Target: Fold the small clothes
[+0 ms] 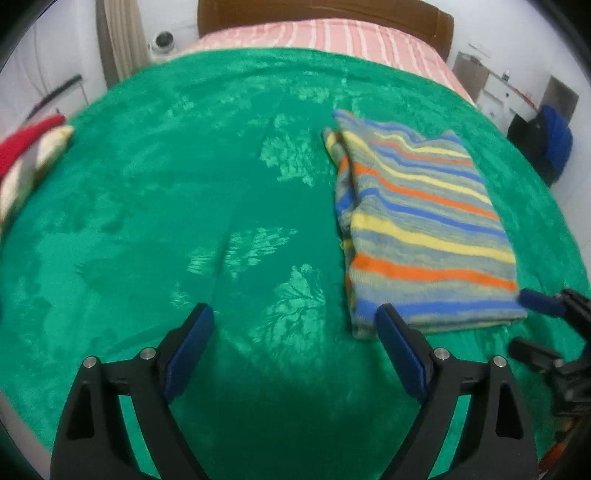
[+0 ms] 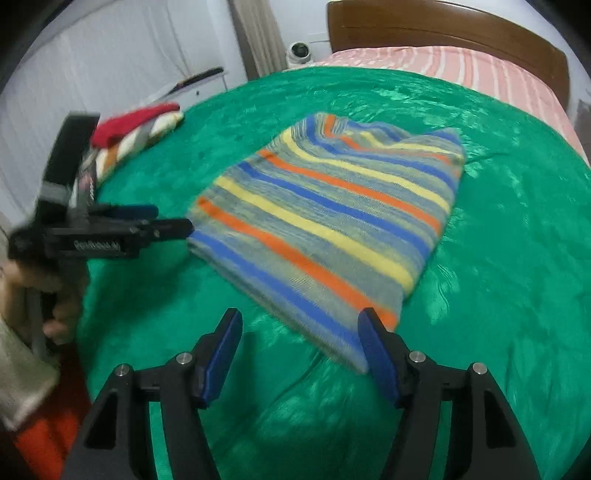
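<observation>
A folded knit garment (image 1: 424,221) with blue, orange, yellow and grey stripes lies flat on the green blanket (image 1: 166,184). My left gripper (image 1: 295,310) hovers open over bare blanket just left of the garment's near edge, and its right pad overlaps that near-left corner in the picture. In the right wrist view the same garment (image 2: 332,221) fills the middle, and the left gripper (image 2: 171,218), held by a person's hand (image 2: 37,291), points at its left corner. My right gripper (image 2: 301,314) stands open at the near corner. Neither gripper's pads press on the cloth.
A pile of red and cream striped clothes (image 2: 140,125) sits at the blanket's far left edge. Beyond the blanket lie a pink striped sheet (image 1: 332,33) and a wooden headboard (image 1: 325,11). A white dome camera (image 1: 162,40) and a blue bag (image 1: 554,140) stand off the bed.
</observation>
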Demonstrator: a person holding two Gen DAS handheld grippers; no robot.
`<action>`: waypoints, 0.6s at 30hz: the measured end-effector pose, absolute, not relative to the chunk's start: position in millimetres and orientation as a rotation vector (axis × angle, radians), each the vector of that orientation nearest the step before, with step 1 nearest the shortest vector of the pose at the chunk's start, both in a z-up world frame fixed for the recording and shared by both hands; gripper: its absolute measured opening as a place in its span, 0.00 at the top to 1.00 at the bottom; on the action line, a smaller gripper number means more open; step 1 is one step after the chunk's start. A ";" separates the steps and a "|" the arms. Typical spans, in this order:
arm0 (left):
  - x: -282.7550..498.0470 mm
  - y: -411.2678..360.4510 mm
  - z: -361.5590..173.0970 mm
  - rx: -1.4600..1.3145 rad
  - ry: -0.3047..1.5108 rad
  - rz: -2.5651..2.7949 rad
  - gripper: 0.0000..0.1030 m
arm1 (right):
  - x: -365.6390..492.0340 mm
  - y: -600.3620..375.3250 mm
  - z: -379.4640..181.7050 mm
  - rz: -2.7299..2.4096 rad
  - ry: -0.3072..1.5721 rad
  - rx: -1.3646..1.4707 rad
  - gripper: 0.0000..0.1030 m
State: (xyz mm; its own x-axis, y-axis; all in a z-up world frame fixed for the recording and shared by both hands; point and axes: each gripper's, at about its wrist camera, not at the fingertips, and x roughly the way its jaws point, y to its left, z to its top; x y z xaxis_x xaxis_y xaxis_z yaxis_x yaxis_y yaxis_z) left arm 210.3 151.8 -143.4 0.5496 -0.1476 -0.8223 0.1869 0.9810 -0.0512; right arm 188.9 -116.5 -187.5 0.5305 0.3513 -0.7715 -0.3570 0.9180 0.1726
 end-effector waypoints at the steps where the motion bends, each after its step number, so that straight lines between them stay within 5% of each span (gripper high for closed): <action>1: 205.6 150.9 -139.5 0.057 0.956 -0.192 0.10 | 182.2 -119.2 -182.6 0.423 0.907 0.003 0.33; 4: 197.4 150.6 -132.6 0.073 0.935 -0.185 0.10 | 169.9 -122.0 -172.7 0.394 0.873 -0.018 0.25; 18: 192.8 138.1 -121.0 0.163 0.896 -0.181 0.09 | 155.6 -131.7 -177.1 0.363 0.888 0.006 0.25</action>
